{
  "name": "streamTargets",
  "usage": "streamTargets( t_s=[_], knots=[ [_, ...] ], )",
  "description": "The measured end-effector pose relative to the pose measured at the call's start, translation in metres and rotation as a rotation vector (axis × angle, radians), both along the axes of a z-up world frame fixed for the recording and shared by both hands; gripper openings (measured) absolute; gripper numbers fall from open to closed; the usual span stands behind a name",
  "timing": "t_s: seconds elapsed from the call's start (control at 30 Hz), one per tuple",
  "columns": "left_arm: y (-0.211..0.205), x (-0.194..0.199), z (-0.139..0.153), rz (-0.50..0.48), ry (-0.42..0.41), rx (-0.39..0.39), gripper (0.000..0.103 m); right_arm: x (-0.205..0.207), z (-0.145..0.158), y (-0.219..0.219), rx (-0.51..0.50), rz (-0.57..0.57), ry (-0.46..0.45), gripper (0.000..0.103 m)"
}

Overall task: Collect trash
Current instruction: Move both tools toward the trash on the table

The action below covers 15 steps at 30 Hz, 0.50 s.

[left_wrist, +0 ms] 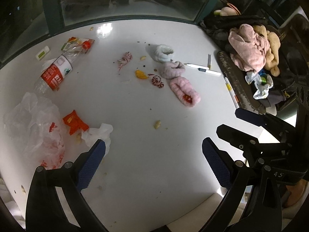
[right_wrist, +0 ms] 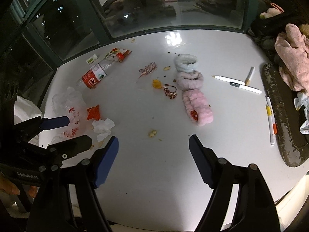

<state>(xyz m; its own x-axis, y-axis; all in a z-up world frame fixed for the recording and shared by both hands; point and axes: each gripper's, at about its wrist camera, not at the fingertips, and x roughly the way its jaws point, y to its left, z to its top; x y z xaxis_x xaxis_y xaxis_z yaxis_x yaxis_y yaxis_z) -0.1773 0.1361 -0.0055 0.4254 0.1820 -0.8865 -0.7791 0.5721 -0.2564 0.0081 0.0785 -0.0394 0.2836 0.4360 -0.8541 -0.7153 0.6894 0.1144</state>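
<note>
Left tongs (left_wrist: 153, 150) spread wide, holding nothing; right tongs (right_wrist: 153, 147) likewise wide and empty, both poised over the near table (right_wrist: 154, 174). Judged the outset: nothing gathered yet. Trash at left: tissue (left_wrist: 99, 133), wrapper (left_wrist: 74, 121), bag (left_wrist: 36, 123), bottle (left_wrist: 54, 72); crumbs mid-table. Next, likely lower onto the tissue just beside the left tongs and pinch.

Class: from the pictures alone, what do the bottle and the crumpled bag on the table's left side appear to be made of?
Bottle: clear thin plastic, likely; the table shows through it, and a glossy red and white label wraps it. Bag: thin translucent plastic film, probably; it lies crinkled, with red print.
</note>
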Motion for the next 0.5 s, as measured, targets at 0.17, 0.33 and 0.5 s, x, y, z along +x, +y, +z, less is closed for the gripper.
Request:
streamTargets(
  t_s=[0.17,0.33,0.5],
  knots=[
    [0.002,-0.012,-0.001,0.024,-0.004,-0.001,0.097,-0.019,-0.005,0.009,-0.001,0.008,0.004,0.072],
    [0.004,-0.023,-0.001,0.046,-0.008,-0.001,0.097,-0.004,-0.002,0.029,-0.001,0.014,0.009,0.072],
    [0.007,-0.034,0.0,0.067,-0.013,0.0,0.097,-0.018,-0.007,0.044,0.002,0.021,0.01,0.072]
  ],
)
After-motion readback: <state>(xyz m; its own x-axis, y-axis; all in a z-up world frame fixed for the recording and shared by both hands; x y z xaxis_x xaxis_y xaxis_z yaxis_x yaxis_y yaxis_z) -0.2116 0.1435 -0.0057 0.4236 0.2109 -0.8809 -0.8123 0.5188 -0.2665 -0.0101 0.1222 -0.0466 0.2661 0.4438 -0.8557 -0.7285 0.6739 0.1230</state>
